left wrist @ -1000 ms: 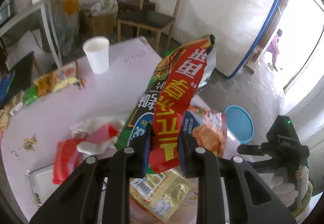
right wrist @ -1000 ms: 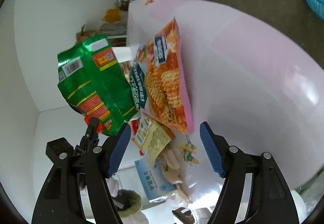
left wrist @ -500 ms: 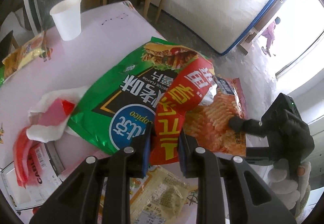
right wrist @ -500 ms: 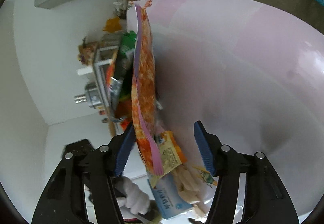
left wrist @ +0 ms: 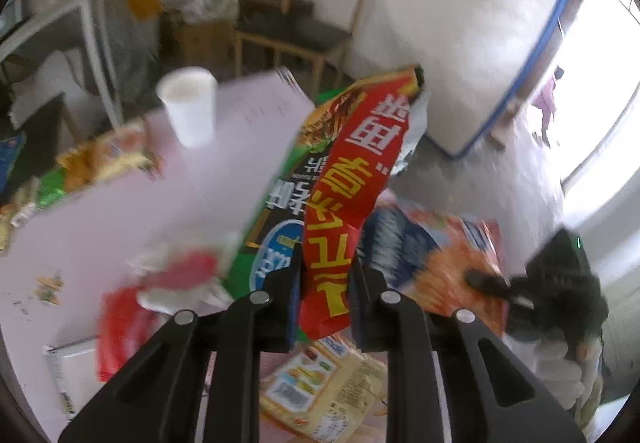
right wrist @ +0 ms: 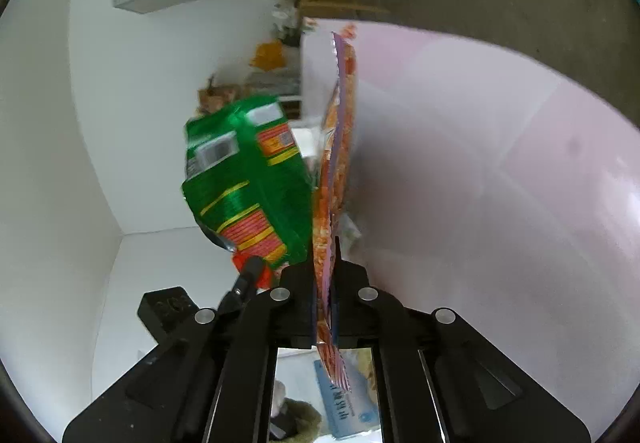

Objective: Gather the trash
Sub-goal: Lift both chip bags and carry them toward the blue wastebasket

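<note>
My left gripper (left wrist: 325, 285) is shut on a red and green snack bag (left wrist: 352, 179) and holds it up above the pink table (left wrist: 120, 203). My right gripper (right wrist: 323, 293) is shut on the edge of an orange chip bag (right wrist: 336, 171), seen edge-on. In the left wrist view the orange chip bag (left wrist: 452, 263) lies at the right with the right gripper (left wrist: 480, 279) pinching it. The green back of the left-held bag (right wrist: 248, 187) shows in the right wrist view.
On the table are a white paper cup (left wrist: 188, 105), a yellow noodle packet (left wrist: 320, 387), crumpled tissue with red wrapper (left wrist: 176, 279), a white box (left wrist: 68, 371) and wrappers at the left edge (left wrist: 100, 159). A wooden chair (left wrist: 304, 27) stands behind.
My right gripper has closed on the orange chip bag. My left gripper has lifted the red and green bag back up from the table.
</note>
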`<state>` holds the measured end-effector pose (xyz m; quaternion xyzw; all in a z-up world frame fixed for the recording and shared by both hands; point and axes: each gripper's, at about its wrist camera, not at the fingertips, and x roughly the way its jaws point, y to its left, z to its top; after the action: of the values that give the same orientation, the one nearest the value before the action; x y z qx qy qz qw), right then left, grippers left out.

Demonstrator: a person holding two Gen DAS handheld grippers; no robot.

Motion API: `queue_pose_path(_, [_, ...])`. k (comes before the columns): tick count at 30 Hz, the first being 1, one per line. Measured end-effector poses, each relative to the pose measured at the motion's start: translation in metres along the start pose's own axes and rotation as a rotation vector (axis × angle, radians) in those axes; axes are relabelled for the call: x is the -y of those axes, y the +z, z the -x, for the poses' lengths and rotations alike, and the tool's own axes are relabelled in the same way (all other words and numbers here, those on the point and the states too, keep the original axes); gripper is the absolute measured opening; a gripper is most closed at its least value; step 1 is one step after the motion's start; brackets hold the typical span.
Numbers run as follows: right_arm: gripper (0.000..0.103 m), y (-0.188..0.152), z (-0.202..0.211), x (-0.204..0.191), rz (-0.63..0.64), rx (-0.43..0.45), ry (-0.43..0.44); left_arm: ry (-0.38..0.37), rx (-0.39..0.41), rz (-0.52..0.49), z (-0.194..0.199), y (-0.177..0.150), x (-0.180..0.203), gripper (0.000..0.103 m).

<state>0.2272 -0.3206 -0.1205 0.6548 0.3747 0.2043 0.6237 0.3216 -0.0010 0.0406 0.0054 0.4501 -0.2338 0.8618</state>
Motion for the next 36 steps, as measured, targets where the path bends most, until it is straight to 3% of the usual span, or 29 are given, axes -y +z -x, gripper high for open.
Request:
queue_pose_path(5, [0.002,-0.002,0.048,-0.004,0.019,0.068,0.094,0.01,0.118,0.058,0.051,0.017,-0.012,0.017])
queue_pose_path(8, [0.002,-0.003,0.08,-0.004,0.028,0.12,0.149,-0.031,0.147,0.073,0.071,0.025,-0.003,0.017])
queue_pose_path(13, [0.002,-0.007,0.145,0.016,0.025,0.244,0.201,-0.125,0.147,0.039,0.079,0.026,0.048,0.017])
queue_pose_path(16, [0.002,-0.006,0.189,0.041,-0.007,0.347,0.177,-0.206,0.117,0.009,0.067,0.022,0.094,0.017])
queue_pose_path(21, [0.002,0.001,0.257,0.095,-0.092,0.52,0.016,-0.305,0.019,-0.056,0.013,0.012,0.181,0.018])
queue_pose_path(26, [0.002,0.023,0.281,0.131,-0.111,0.62,-0.159,-0.364,-0.089,-0.107,-0.057,-0.001,0.252,0.018])
queue_pose_path(30, [0.003,0.052,0.278,0.16,-0.126,0.645,-0.286,-0.388,-0.186,-0.113,-0.118,-0.014,0.289,0.018])
queue_pose_path(32, [0.003,0.068,0.271,0.17,-0.116,0.653,-0.398,-0.388,-0.225,-0.117,-0.141,-0.019,0.301,0.018])
queue_pose_path(36, [0.007,0.093,0.266,0.189,-0.079,0.631,-0.546,-0.381,-0.258,-0.134,-0.17,-0.024,0.312,0.018])
